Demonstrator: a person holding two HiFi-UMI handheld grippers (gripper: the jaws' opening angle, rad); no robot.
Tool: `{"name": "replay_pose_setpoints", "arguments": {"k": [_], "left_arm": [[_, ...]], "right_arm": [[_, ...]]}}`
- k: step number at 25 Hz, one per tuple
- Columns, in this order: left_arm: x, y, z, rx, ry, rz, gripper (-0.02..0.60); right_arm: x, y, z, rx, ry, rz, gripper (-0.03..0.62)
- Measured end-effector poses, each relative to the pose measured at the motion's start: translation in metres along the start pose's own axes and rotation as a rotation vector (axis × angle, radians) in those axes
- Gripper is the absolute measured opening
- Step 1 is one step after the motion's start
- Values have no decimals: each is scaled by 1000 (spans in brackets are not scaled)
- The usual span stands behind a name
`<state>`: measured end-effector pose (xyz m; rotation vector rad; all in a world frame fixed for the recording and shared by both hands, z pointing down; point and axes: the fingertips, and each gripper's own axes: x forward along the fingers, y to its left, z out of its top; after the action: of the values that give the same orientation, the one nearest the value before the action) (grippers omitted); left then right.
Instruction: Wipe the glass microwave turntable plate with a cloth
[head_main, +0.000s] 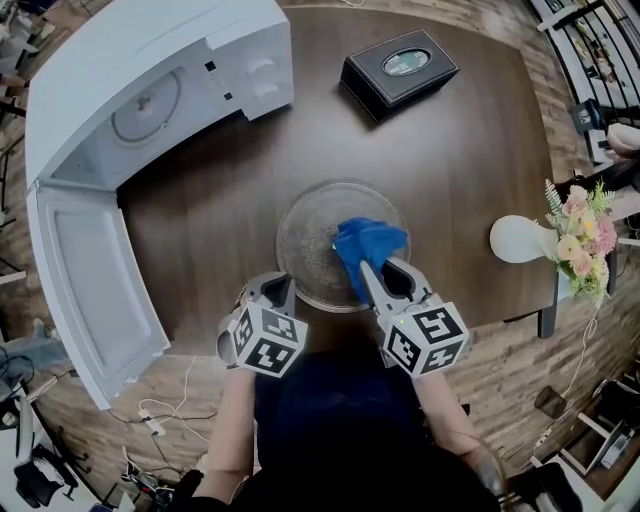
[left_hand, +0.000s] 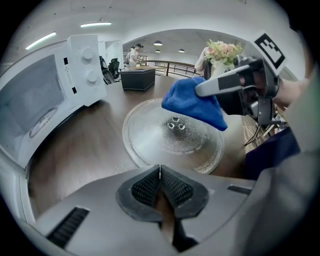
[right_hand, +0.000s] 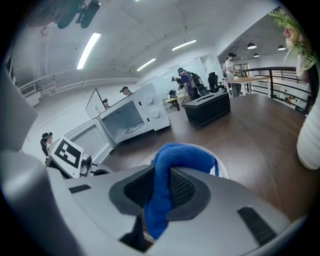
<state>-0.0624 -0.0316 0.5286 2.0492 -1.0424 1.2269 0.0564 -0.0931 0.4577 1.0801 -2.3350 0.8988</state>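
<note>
Glass turntable plate (head_main: 305, 248) sits flat on the dark wooden table (head_main: 460, 160), out of the open white microwave (head_main: 150, 90), which stands well off past the left gripper. The plate lies just ahead of both sets of tongs. The right gripper (head_main: 385, 272) has a blue cloth (head_main: 368, 243) pinched between its pads, with the bunched fabric spilling out past the tips. It reaches in over the near right part of the glass, angled forward and a little down. From the left gripper view the cloth hangs over the plate's far side, very close to the surface. Whether it actually presses on the glass I cannot tell. The left gripper (head_main: 278, 290) waits at the plate's near left edge with its jaws pressed together on nothing, not steadying the plate. On progress, the setup looks finished, with the plate out and the cloth in hand. The glass shows a speckled look across its middle and no clearly wiped area, so I'd judge most of the wiping remains. The person's forearms are tucked in close, with both tongs pointing away from the body.
</note>
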Motion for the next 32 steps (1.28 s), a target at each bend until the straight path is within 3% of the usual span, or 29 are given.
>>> {"name": "replay_pose_setpoints", "arguments": {"k": [9, 19, 32], "left_arm": [[1, 1, 0, 4, -8, 11, 5], [0, 1, 0, -33, -51, -6, 4], [0, 1, -1, -26, -60, -15, 3]], "right_arm": [[9, 7, 6, -24, 0, 15, 55], [76, 53, 31, -159, 48, 172, 55], [126, 74, -8, -78, 220, 245, 55]]}}
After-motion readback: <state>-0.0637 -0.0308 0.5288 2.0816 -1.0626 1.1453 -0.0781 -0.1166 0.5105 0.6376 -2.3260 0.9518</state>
